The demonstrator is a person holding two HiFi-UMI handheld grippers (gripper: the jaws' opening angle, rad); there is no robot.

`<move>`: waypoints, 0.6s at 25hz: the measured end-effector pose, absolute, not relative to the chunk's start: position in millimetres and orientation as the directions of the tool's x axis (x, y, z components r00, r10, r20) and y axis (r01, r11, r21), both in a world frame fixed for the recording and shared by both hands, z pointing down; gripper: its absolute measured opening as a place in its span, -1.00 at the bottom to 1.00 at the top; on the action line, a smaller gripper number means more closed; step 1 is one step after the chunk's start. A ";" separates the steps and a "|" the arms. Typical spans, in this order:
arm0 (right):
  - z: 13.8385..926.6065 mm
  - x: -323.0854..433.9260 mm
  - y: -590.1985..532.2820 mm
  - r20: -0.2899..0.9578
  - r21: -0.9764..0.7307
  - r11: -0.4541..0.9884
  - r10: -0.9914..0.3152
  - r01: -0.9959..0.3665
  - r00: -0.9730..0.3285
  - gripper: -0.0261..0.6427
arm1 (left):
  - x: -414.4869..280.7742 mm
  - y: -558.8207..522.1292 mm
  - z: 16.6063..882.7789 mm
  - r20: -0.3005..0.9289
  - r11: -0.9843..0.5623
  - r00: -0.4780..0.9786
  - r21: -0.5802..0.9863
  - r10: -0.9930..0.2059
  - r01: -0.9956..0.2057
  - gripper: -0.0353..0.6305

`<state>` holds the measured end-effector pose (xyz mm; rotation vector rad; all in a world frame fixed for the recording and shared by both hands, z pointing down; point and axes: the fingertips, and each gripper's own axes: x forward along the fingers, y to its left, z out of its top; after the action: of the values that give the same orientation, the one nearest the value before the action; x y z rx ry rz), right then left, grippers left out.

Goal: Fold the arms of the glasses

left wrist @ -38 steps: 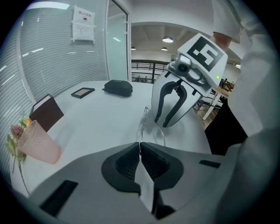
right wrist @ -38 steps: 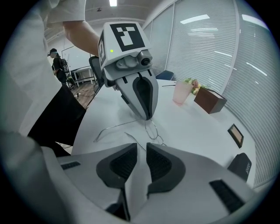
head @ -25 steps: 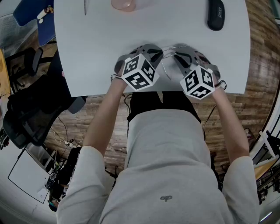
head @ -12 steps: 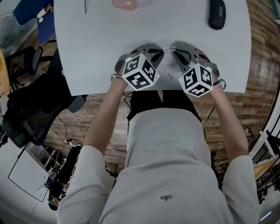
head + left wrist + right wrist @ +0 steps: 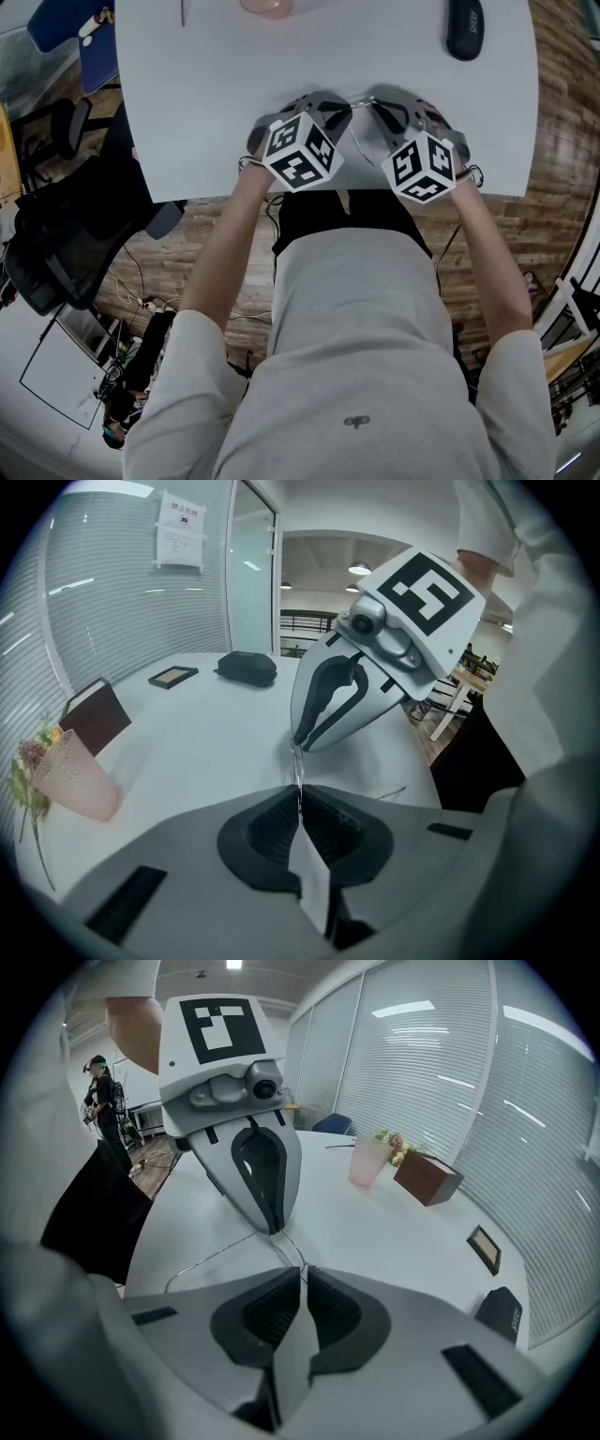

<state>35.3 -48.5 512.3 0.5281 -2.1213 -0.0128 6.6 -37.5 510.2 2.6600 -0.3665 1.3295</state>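
The thin wire-framed glasses (image 5: 357, 142) hang just above the white table (image 5: 206, 112), between my two grippers near its front edge. My left gripper (image 5: 298, 797) is shut on a thin wire part of the frame (image 5: 298, 772). Opposite it, my right gripper (image 5: 302, 1274) has the frame's wire (image 5: 294, 1252) at its tips, and its jaws are closing to a narrow slit. One arm of the glasses (image 5: 211, 1258) trails down to the table, its curved end toward the person. In the head view the two grippers' tips nearly meet, left gripper (image 5: 341, 111) and right gripper (image 5: 371, 103).
A black glasses case (image 5: 464, 28) lies at the table's far right. A pink vase with flowers (image 5: 367, 1162) and a brown box (image 5: 427, 1177) stand at the far side, and a small picture frame (image 5: 486, 1247) lies flat. An office chair (image 5: 56, 244) is left of the table.
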 end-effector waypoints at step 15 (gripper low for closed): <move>499.4 33.6 -25.5 0.784 0.128 0.917 -0.327 -0.377 -0.528 -0.83 | 10.4 -38.6 510.4 0.801 -0.956 0.577 0.019 -0.162 -0.294 -0.81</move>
<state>33.6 -25.5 499.4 0.4998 -2.1676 0.0708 10.4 -38.6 510.4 2.6545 -0.3863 1.3248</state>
